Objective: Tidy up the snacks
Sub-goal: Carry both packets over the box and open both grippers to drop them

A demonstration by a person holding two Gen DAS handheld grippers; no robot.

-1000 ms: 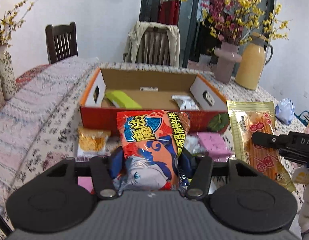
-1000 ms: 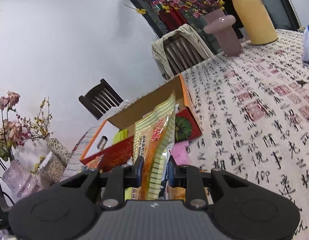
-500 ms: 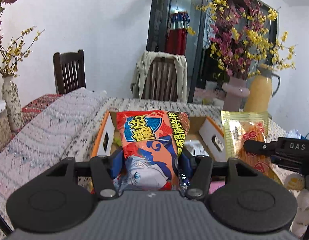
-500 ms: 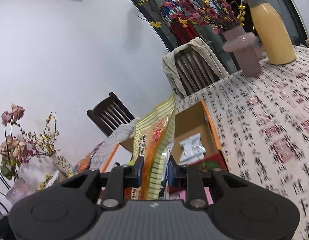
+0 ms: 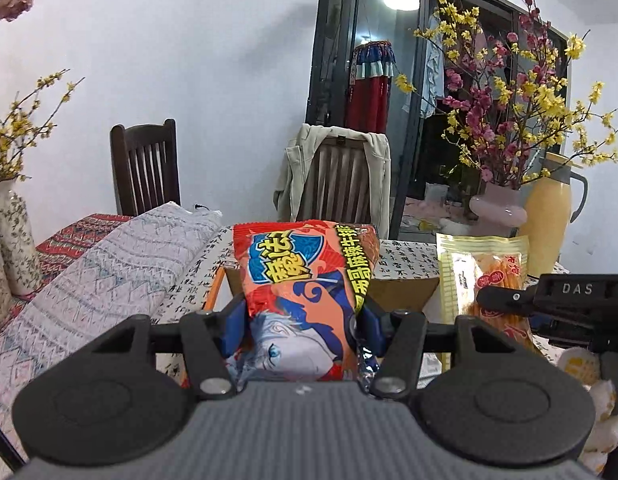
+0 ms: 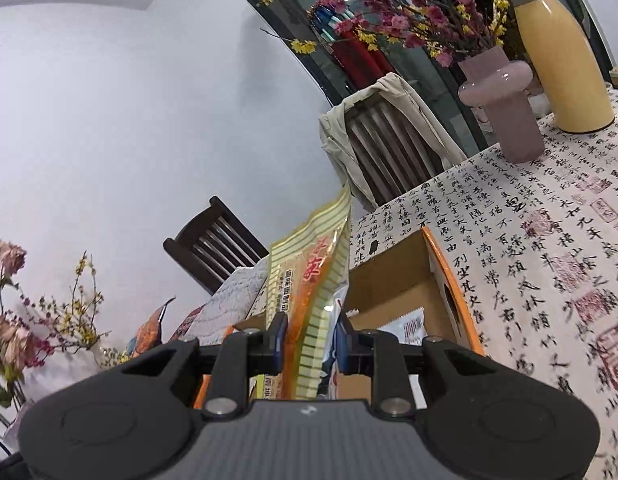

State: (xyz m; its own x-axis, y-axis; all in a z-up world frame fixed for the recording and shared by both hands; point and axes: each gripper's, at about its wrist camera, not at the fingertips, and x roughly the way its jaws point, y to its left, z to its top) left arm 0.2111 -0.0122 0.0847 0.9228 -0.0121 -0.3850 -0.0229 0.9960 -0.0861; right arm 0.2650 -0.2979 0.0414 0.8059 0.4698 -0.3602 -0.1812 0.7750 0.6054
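The left gripper (image 5: 301, 320) is clamping a puffy red-orange snack bag (image 5: 305, 280) between its blue pads, holding it upright above the near edge of the cardboard box (image 5: 405, 286). The bag is showing big yellow Chinese characters on a blue shield, a column of yellow characters running down its right side, and a pale-haired cartoon face near the bottom; the exact wording is too stylised to read with confidence.

Over on the right, the right gripper (image 6: 309, 334) is squeezing tight on a flat yellow-striped packet (image 6: 309, 276) with an orange window and red characters, carrying it edge-on and upright. In the left wrist view that same packet (image 5: 485, 264) is facing the lens, showing orange sticks inside and a round red label, and the right tool's black body is reading "DAS" in white letters.

The box (image 6: 449, 280), brown inside with an orange rim, is sitting open on the table right below both bags, and a small white sachet (image 6: 409, 322) with a barcode is lying on its floor. The tablecloth (image 6: 549, 248) is carrying black calligraphy and red seal stamps. Beyond it a pink vase (image 6: 505, 108) of red and yellow blossoms and a yellow thermos jug (image 6: 565, 56) are standing side by side, and a beige jacket (image 5: 333, 172) is hanging over a chair back
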